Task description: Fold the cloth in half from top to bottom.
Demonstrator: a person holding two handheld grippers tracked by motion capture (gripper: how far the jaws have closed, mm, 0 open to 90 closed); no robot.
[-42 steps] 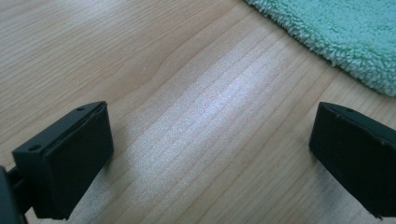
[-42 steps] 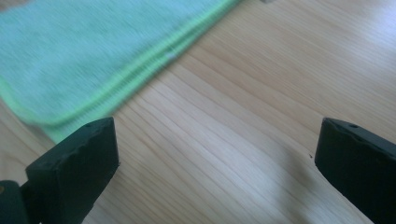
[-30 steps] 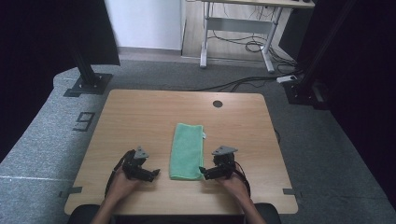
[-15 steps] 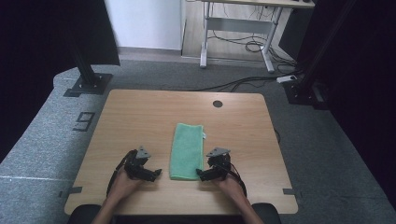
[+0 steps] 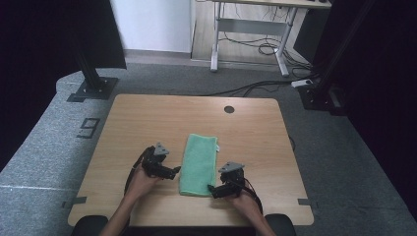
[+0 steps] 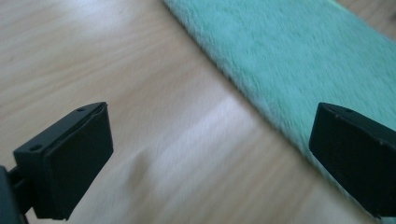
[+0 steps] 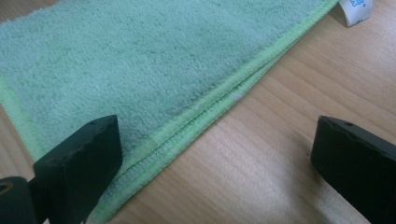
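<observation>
Already folded lengthwise, a green towel (image 5: 199, 164) lies on the near middle of a wooden table (image 5: 147, 118), flanked by two hand-held grippers. The left gripper (image 5: 176, 170) sits just beside its left long edge, jaws spread and empty. The right gripper (image 5: 211, 188), jaws likewise spread, straddles the layered hem (image 7: 196, 114) near the towel's near right corner. Both appear poised to grip; the next move likely calls for closing on the near edge for another fold.

Bare table (image 5: 147, 118) surrounds the folded towel (image 5: 199, 162); nothing blocks either claw's path to it.
</observation>
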